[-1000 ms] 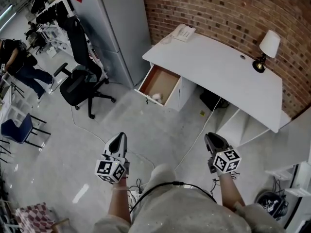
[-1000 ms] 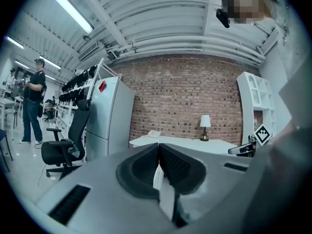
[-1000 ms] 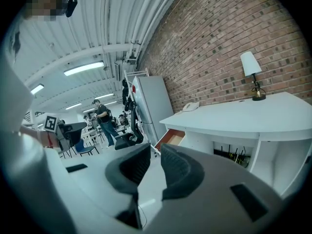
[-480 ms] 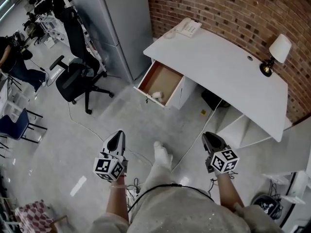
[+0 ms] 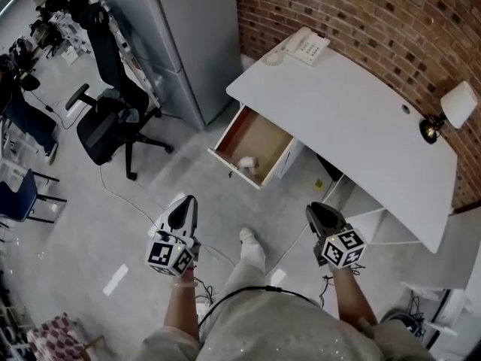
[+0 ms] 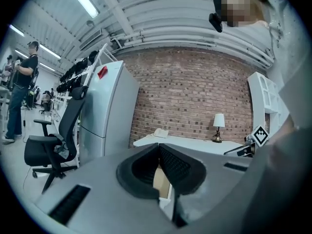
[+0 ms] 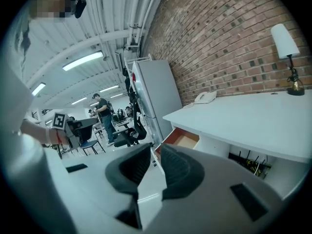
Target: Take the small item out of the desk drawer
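1. Far off on my left, a black office chair point(image 5: 105, 126) stands on the grey floor point(image 5: 90, 232). A blue chair point(image 5: 19, 194) sits at the left edge, nearer to me.
2. Just right of the office chair, a tall grey cabinet point(image 5: 184, 43) rises beside the brick wall point(image 5: 376, 13).
3. My left gripper point(image 5: 186, 201) hangs over the floor, near me, pointing toward the desk. Its jaws are pressed together at the tips and carry nothing.
4. Farther off, between my two grippers, the desk drawer point(image 5: 259, 135) stands open. It sticks out toward me from under the left end of the desk, and its inside is brown. The small item point(image 5: 246, 162), a pale lump, lies on the drawer bottom close to the near front panel. It is well apart from both grippers.
5. My pale shoe point(image 5: 246, 235) shows on the floor between the grippers, nearer to me than the drawer.
6. My right gripper point(image 5: 314, 209) hangs about level with the left one, over the floor on the near side of the desk. Its jaws stand a narrow slit apart with nothing between them.
7. Beyond it, the white surface point(image 5: 361, 119) runs off to the right along the brick wall. A white telephone point(image 5: 307, 47) sits at its far left corner. A small lamp point(image 5: 451, 111) with a white shade stands at its far right end.
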Demonstrator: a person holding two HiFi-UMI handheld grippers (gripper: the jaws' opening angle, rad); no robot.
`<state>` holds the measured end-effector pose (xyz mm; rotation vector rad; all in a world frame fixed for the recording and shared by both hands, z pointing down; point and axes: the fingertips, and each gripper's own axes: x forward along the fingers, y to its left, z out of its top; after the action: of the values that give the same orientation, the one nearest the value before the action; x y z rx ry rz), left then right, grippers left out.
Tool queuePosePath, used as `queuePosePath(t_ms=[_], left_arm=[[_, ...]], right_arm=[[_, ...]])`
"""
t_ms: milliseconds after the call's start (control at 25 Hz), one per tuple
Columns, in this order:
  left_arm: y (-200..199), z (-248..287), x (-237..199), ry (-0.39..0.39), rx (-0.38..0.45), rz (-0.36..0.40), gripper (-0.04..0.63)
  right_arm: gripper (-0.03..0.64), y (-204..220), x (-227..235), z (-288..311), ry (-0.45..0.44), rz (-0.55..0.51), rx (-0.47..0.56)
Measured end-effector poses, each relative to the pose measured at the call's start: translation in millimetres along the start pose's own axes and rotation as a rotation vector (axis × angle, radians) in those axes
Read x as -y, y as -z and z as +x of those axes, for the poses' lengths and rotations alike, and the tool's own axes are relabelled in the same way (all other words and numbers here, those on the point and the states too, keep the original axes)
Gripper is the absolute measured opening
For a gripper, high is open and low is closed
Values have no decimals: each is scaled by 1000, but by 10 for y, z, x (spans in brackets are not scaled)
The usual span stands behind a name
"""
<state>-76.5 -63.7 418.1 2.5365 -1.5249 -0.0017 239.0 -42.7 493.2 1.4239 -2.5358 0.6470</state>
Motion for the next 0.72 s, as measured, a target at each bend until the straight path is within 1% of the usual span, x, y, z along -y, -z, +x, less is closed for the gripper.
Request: queuePosePath(t_ms=[160,400,560,720], left_arm=[[-14,374,-216,6,-2,-14,5],[167,746,-524,-5,-24,-60,5],[292,902,-711,-21,-48,-81,5],[429,987,-902,-50,-68,-111,5]], right_arm=[[71,-101,84,476,-24,-8,-42],[74,-97,69,1071,-72,-69,-151],[75,-35,57,1434,-110,-113,-243],[77,36,38,1774,-137,-147,-300]])
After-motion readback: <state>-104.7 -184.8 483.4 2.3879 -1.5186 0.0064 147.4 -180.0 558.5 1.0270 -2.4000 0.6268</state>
